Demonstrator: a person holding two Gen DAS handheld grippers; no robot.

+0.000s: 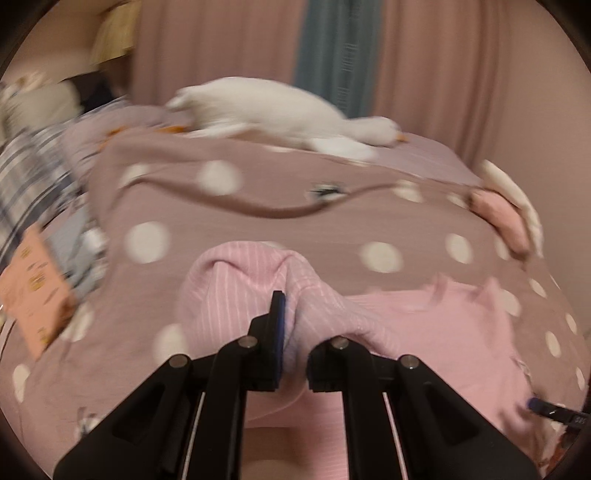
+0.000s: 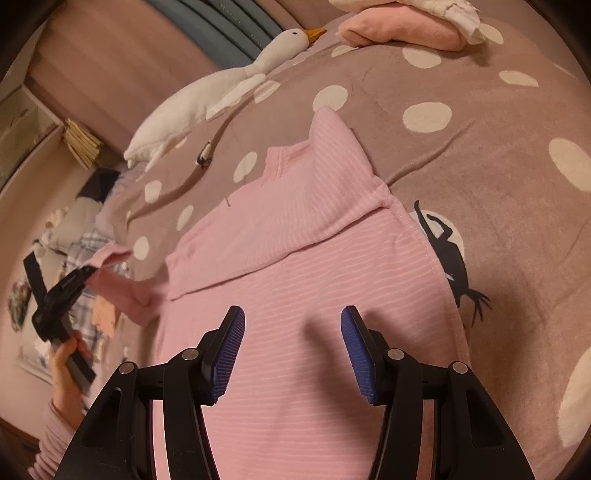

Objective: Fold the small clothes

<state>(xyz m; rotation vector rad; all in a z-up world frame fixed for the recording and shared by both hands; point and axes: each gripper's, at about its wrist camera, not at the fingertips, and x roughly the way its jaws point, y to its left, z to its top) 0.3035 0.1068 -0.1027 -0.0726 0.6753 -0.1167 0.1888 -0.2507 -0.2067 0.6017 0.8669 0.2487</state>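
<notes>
A pink ribbed top [image 2: 295, 240] lies spread on the dotted blanket [image 2: 480, 155]. In the left wrist view my left gripper [image 1: 295, 321] is shut on a bunched fold of the pink top [image 1: 229, 288], lifted off the bed. The right wrist view shows that left gripper [image 2: 86, 275] at the far left, pinching the sleeve end, with a hand on its handle. My right gripper [image 2: 293, 314] hovers over the body of the top, its blue pads [image 2: 229, 350] apart with nothing between them. Its tip [image 1: 546, 408] shows at the left view's lower right.
A white plush goose [image 2: 207, 96] lies along the far side of the bed. A folded pink and white stack [image 2: 399, 29] sits at the blanket's far right. Plaid cloth [image 1: 26, 177] and a peach box [image 1: 37, 295] lie left. Curtains [image 1: 221, 44] hang behind.
</notes>
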